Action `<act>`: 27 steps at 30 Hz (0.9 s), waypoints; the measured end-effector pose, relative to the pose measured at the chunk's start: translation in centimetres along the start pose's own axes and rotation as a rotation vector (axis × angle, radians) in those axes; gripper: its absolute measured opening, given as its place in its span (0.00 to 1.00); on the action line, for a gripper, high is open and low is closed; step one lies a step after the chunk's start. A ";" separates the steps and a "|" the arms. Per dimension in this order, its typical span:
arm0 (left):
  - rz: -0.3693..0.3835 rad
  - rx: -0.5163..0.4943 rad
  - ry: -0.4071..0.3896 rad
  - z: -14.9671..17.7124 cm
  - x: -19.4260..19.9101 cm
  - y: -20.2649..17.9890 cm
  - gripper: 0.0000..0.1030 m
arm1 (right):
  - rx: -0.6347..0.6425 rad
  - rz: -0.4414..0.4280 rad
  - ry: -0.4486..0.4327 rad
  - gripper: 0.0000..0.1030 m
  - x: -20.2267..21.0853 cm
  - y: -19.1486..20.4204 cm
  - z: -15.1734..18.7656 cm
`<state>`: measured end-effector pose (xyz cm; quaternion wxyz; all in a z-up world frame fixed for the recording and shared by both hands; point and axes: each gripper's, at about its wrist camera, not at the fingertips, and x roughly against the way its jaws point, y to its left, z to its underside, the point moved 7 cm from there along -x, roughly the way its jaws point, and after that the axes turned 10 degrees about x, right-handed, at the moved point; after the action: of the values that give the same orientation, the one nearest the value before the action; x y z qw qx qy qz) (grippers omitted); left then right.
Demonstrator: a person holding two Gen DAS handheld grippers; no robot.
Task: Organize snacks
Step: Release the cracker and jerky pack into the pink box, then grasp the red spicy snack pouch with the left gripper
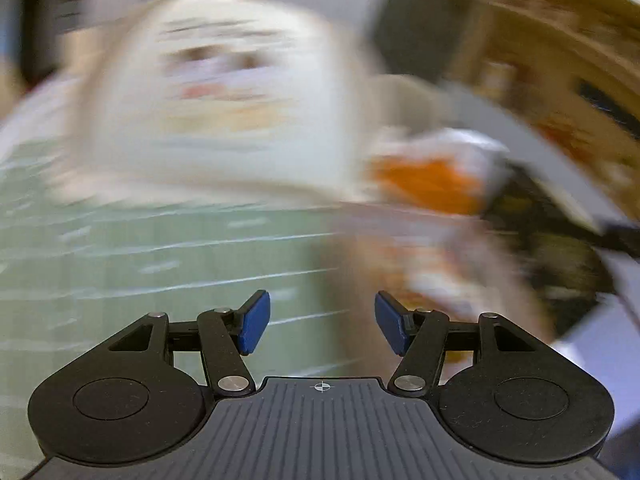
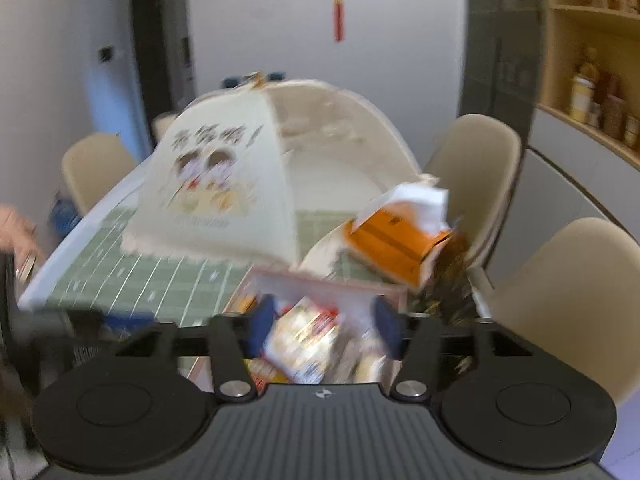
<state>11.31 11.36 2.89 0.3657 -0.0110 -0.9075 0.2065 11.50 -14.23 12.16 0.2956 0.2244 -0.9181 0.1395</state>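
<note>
Right gripper (image 2: 322, 330) jaws apart, not clamping, over the pink box (image 2: 328, 286); a snack packet (image 2: 304, 346) sits loose between the pads in the box. Left gripper (image 1: 322, 322) released, empty. Box just in front of the mesh food cover (image 2: 224, 176); orange carton (image 2: 396, 240) beside it.

- A table with a pale white edge (image 2: 86, 224), covered by a green mat with white grid lines (image 2: 160, 280), fills the middle left of the right wrist view.
- A cream fabric dome food cover with a cartoon print (image 2: 208, 184) stands on the mat at centre.
- An orange and white torn cardboard box (image 2: 396, 240) sits at centre right.
- A shallow pink-rimmed box of snack packets (image 2: 332, 284) lies at lower centre.
</note>
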 end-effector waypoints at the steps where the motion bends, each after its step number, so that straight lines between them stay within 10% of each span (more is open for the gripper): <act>1: -0.065 0.049 0.018 0.0 -0.2 2.6 0.61 | 0.019 -0.022 0.004 0.71 -0.1 1.1 0.6; 8: -0.083 0.176 0.160 3.5 -0.6 8.6 0.26 | 0.158 -0.204 0.149 0.71 -2.4 11.2 7.2; 20: 0.243 0.208 0.365 11.9 5.1 -0.1 0.26 | 0.227 -0.190 0.211 0.71 -1.9 15.3 12.0; 27: 0.128 0.131 0.247 8.8 3.9 1.4 0.26 | 0.135 -0.306 0.263 0.71 -0.5 16.2 13.7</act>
<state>2.37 10.11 -0.75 0.4604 -0.0702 -0.8377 0.2853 -2.72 -5.44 -0.89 0.4147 0.3603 -0.8155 0.1821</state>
